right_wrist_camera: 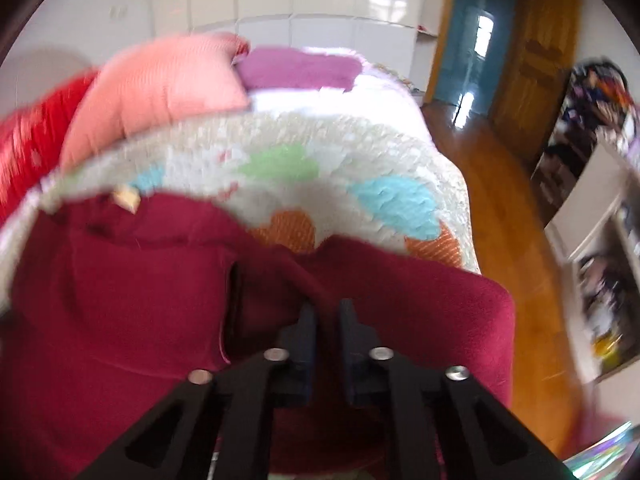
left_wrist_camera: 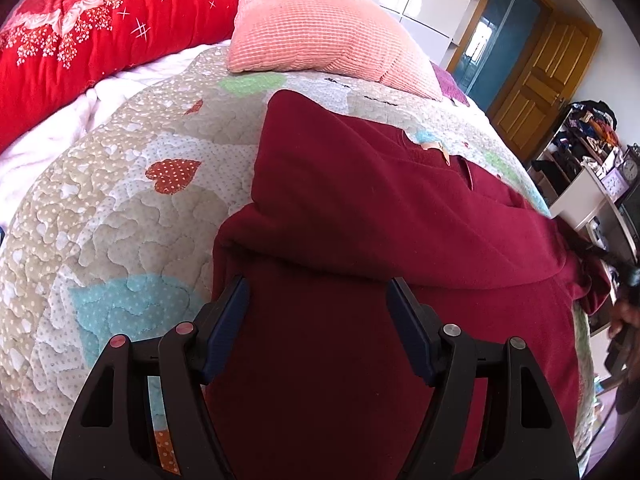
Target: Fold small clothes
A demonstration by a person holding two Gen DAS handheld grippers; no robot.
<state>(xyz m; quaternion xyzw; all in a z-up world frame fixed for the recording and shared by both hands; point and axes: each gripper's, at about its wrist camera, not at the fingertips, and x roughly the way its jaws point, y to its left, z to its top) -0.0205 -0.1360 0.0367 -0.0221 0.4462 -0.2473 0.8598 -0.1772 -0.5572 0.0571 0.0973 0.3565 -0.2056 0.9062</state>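
Observation:
A dark red fleece garment (left_wrist_camera: 360, 200) lies partly folded on the patchwork quilt (left_wrist_camera: 120, 208), with a small tan label (left_wrist_camera: 434, 146) at its collar. My left gripper (left_wrist_camera: 318, 285) hovers low over the garment's near part, open, its blue pads wide apart and pressing on nothing. In the blurred right wrist view the same garment (right_wrist_camera: 120, 280) spreads over the quilt (right_wrist_camera: 280, 152) near the bed's corner. My right gripper (right_wrist_camera: 327, 312) is shut on a raised ridge of the red fabric, which is pinched between the pads.
A pink ribbed pillow (left_wrist_camera: 320, 28) and a red flowered duvet (left_wrist_camera: 80, 32) lie at the head of the bed. A purple cloth (right_wrist_camera: 296, 68) sits beside the pillow. The bed's edge drops to wooden floor (right_wrist_camera: 512, 216) on the right, near cluttered white shelves (left_wrist_camera: 584, 184).

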